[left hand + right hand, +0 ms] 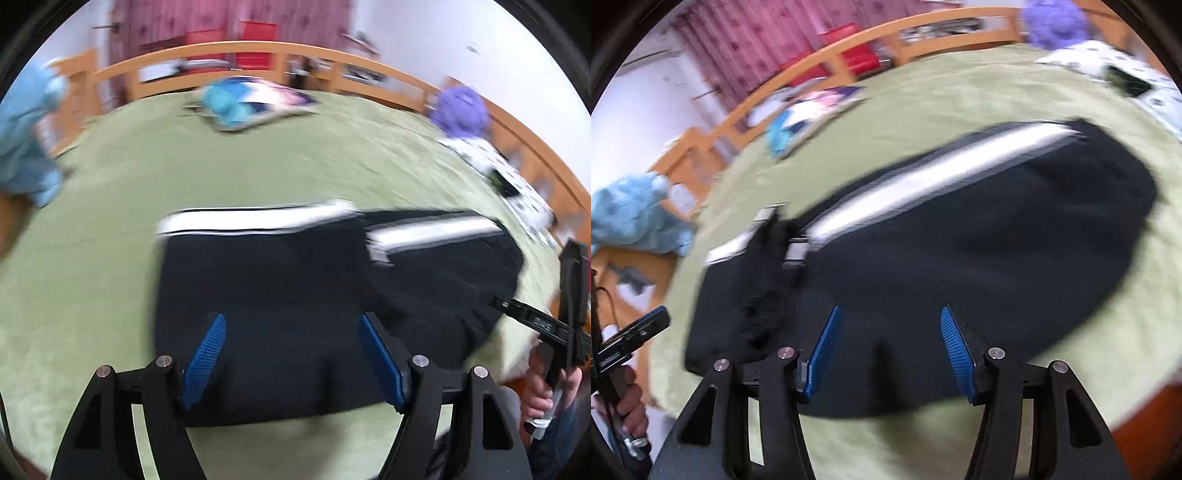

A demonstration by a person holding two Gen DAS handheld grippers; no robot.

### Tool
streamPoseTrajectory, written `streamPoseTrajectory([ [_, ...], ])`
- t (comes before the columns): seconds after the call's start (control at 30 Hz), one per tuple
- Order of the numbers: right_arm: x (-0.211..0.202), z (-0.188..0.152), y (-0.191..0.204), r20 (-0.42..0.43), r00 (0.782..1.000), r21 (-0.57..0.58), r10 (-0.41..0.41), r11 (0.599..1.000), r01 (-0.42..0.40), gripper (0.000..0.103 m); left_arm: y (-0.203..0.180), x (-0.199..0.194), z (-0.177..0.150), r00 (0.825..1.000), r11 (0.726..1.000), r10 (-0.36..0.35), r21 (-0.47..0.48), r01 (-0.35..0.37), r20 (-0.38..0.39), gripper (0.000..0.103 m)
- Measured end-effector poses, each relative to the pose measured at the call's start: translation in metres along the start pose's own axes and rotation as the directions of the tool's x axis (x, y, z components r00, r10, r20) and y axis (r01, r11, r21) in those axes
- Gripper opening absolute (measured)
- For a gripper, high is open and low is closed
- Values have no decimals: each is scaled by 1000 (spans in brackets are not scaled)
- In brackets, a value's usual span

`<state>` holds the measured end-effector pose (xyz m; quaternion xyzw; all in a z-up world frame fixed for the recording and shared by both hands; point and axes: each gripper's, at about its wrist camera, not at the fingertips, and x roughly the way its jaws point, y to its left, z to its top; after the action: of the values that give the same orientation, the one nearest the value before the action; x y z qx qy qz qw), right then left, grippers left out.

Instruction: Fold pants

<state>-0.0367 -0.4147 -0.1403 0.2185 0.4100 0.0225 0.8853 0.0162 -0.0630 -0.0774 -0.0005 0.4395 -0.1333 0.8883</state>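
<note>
Pants lie dark and white-striped on the green bed, already doubled over. Left claw hangs wide and empty above the near edge; right claw stands half-wide, also gripping nothing. Judging by the bunched overlap, the next fold wants both claws pinching one end together, lifting evenly. No readable writing; everything's blurred.

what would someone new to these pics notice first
The black pants with a white side stripe lie folded over in the middle of the green bed cover, under both open grippers, left gripper and right gripper, neither holding cloth. Next come the soft toys at the edges: a blue plush on the left and a purple plush at the far right by the wooden rail.
</note>
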Motion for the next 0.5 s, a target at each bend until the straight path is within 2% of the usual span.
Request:
streamPoseTrajectory([
  [0.1, 32, 5, 36, -47, 993, -7, 106, 994, -107, 56, 43, -7, -3, 994, 991, 113, -75, -112, 13, 73],
  [0.17, 52, 6, 56, -79, 983, 9, 164, 987, -163, 58, 73, -10, -10, 988, 982, 152, -116, -151, 1, 73],
  [0.23, 72, 5, 76, -119, 973, 13, 197, 980, -196, 65, 100, -12, -18, 988, 972, 150, -179, -151, -23, 73],
  [0.33, 107, 0, 99, -197, 957, 42, 214, 977, -210, 68, 124, -10, -23, 992, 964, 122, -233, -129, -45, 73],
  [0.37, 115, -2, 104, -211, 961, 46, 179, 984, -173, 63, 129, -9, -24, 991, 962, 122, -240, -130, -50, 73],
  [0.4, 121, -2, 106, -223, 966, 33, 129, 992, -125, 49, 131, -8, -24, 991, 961, 121, -243, -130, -52, 73],
  [0.43, 124, -3, 111, -226, 971, 5, 79, 997, -80, 21, 134, -5, -21, 992, 962, 116, -242, -125, -53, 73],
  [0.5, 114, -2, 120, -179, 980, -68, 83, 993, -96, 18, 134, 0, -21, 993, 966, 102, -232, -112, -56, 73],
])
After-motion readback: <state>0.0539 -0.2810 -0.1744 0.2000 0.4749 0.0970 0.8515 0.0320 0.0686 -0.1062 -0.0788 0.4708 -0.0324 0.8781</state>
